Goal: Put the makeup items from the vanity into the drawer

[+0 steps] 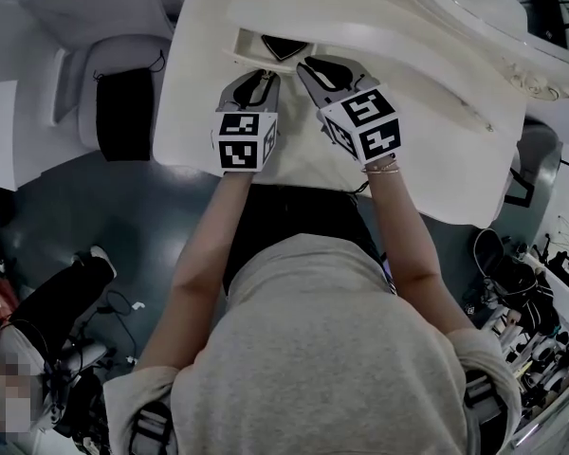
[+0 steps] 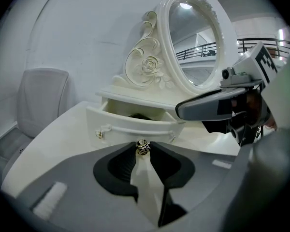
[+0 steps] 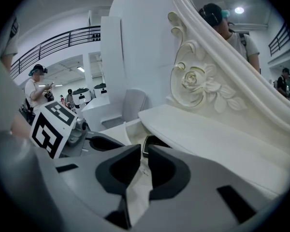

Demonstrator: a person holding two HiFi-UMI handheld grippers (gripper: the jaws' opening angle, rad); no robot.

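Observation:
The vanity's small drawer stands pulled out, its white front facing me. A black makeup item lies inside it and shows as a dark shape in the left gripper view. My left gripper is at the drawer front, its tips closed on the small metal drawer knob. My right gripper hovers just right of it over the drawer's right end. Its jaws stand nearly together with nothing between them, and the black item lies just beyond the tips.
An oval mirror in a carved white frame rises behind the drawer. The raised shelf overhangs the drawer. A grey chair stands left of the vanity table. People stand in the background, and cables lie on the floor.

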